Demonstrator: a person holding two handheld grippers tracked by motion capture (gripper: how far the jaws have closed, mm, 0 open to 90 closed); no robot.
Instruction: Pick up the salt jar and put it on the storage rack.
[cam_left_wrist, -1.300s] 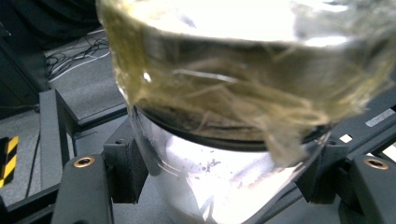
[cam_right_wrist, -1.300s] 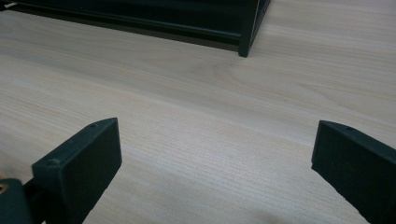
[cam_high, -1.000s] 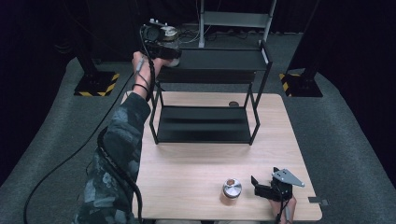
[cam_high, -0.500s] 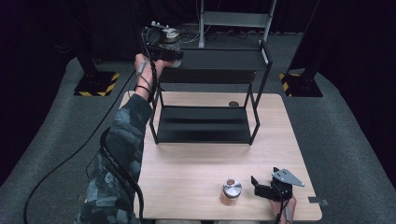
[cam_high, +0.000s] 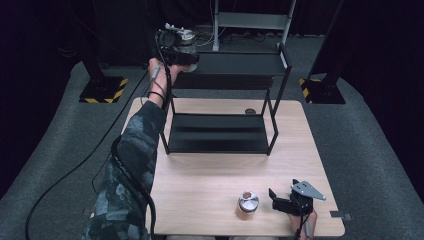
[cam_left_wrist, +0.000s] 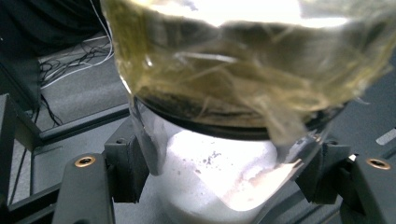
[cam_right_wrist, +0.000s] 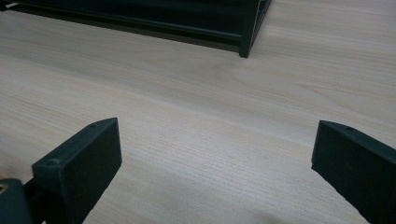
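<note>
Little has changed vs a sec ago: left gripper (cam_high: 186, 50) has only edged a bit over the top tier of the black metal two-tier shelf rack (cam_high: 280, 62), jaws unchanged, clamped both sides on a clear glass jar w/ yellowish fibrous stuff and white powder inside (cam_left_wrist: 233, 116). Jar sits between the jaws, pads on its walls. So placing it on the top shelf looks imminent, not done. Right gripper (cam_right_wrist: 215, 154) rests wide open, nothing between jaws, small silver-lidded tin (cam_high: 248, 201) just beside it on the light wooden table (cam_high: 210, 175).

the left claw (cam_high: 181, 47) with its jar (cam_high: 187, 37) has edged slightly rightward over the shelf (cam_high: 235, 64).
</note>
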